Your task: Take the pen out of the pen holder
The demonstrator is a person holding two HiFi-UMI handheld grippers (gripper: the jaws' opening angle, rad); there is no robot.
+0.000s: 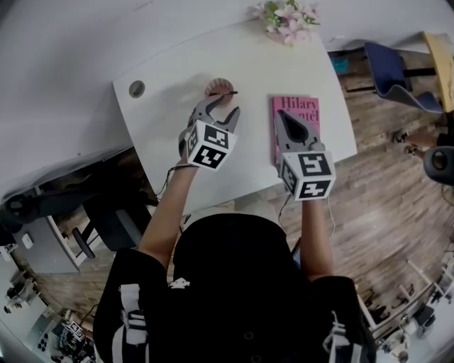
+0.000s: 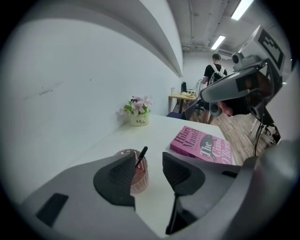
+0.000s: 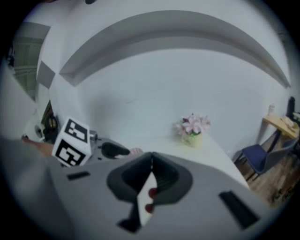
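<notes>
- Nearest me in the head view are the person's black-clad shoulders (image 1: 241,283). Both bare forearms reach forward from them over the near edge of the white table (image 1: 177,106).
- The left gripper (image 1: 225,105) (image 2: 149,157) angles downward and slightly right, marker cube toward me. Its claw stands wide apart with nothing pressed between the pads.
- The pink pen holder (image 1: 218,86) (image 2: 140,178) stands just ahead of that claw, partly behind its left jaw in the left gripper view. The black pen (image 1: 221,93) (image 2: 141,154) is in it, leaning right with its tip above the rim, in line with the gap and untouched.
- The right gripper (image 1: 286,119) (image 3: 151,155) points forward over the left part of the pink book (image 1: 306,106) (image 2: 201,145). Its claw is closed and empty. I cannot tell whether it touches the cover.
- Bare tabletop lies between holder and book, and more to the holder's left, toward a round cable hole (image 1: 136,88).
- The wall runs close behind the holder. The table's right edge falls just past the book, above wood floor (image 1: 397,198).
- A flower pot (image 1: 287,18) (image 2: 138,112) (image 3: 192,127) sits at the far corner, well apart from both grippers.
</notes>
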